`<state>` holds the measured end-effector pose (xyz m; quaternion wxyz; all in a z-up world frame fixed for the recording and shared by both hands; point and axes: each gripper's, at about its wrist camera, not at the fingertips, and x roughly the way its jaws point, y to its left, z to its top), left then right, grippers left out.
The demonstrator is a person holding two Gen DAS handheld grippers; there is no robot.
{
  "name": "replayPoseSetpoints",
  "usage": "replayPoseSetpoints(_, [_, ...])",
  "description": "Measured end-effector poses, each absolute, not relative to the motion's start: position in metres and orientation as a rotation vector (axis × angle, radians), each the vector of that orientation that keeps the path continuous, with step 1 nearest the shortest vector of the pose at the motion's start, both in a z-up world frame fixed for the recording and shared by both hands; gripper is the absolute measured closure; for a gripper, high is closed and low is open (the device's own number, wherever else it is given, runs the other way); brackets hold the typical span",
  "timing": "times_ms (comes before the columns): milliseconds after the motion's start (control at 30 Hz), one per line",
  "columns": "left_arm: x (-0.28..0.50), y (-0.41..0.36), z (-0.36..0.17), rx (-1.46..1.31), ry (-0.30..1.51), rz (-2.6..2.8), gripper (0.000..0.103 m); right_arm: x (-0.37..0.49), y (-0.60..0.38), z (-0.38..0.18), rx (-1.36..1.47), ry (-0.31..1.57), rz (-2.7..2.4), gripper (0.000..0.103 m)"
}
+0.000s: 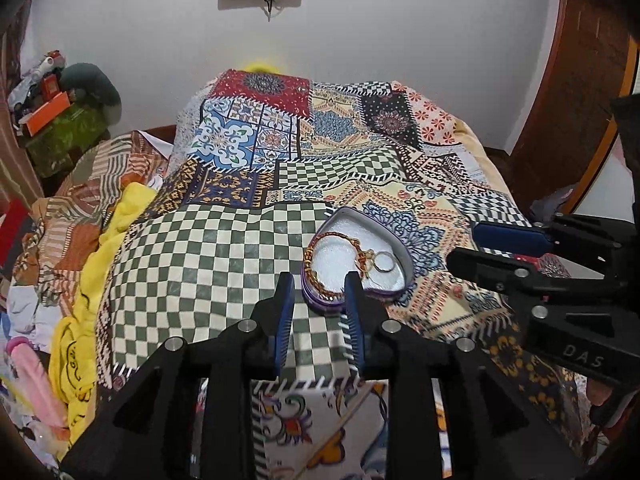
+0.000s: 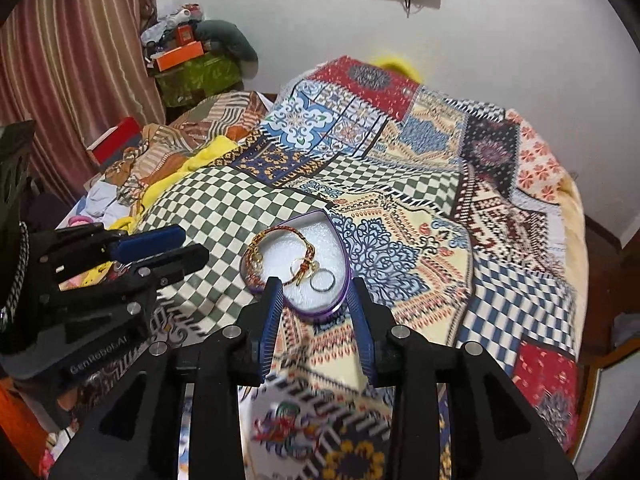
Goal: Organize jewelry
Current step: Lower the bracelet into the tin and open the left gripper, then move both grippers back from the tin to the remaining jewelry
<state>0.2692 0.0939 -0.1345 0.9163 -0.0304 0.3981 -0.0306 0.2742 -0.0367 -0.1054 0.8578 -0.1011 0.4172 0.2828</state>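
The jewelry, a gold chain bracelet (image 1: 320, 256) and a silver ring (image 1: 385, 262), lies in a heart-shaped purple box (image 1: 384, 294) with a white lining. The chain curves along the box's left rim and across its middle; the ring rests just beside the chain's end. The box sits on the patchwork bedspread (image 1: 192, 264) of the bed, nearer the front edge than the wall. The left gripper (image 1: 319, 320) hovers just short of the box, jaws slightly apart and holding nothing. The right gripper (image 2: 316, 312) does likewise, its jaws a little apart, empty, framing the box's near tip.
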Motion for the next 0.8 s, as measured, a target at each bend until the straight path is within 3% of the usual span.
replayPoseSetpoints(200, [0.244, 0.087, -0.118, -0.044, 0.799, -0.063, 0.078, 0.248, -0.049, -0.088, -0.183, 0.839, 0.602, 0.072])
replayPoseSetpoints(367, [0.224, 0.079, -0.11, -0.03, 0.776, -0.068, 0.067, 0.233, -0.062, -0.079, -0.155, 0.813, 0.589, 0.072])
replayPoseSetpoints(800, [0.198, 0.054, -0.133, 0.009, 0.825, -0.137, 0.066, 0.208, -0.082, -0.091, -0.167, 0.831, 0.567, 0.071])
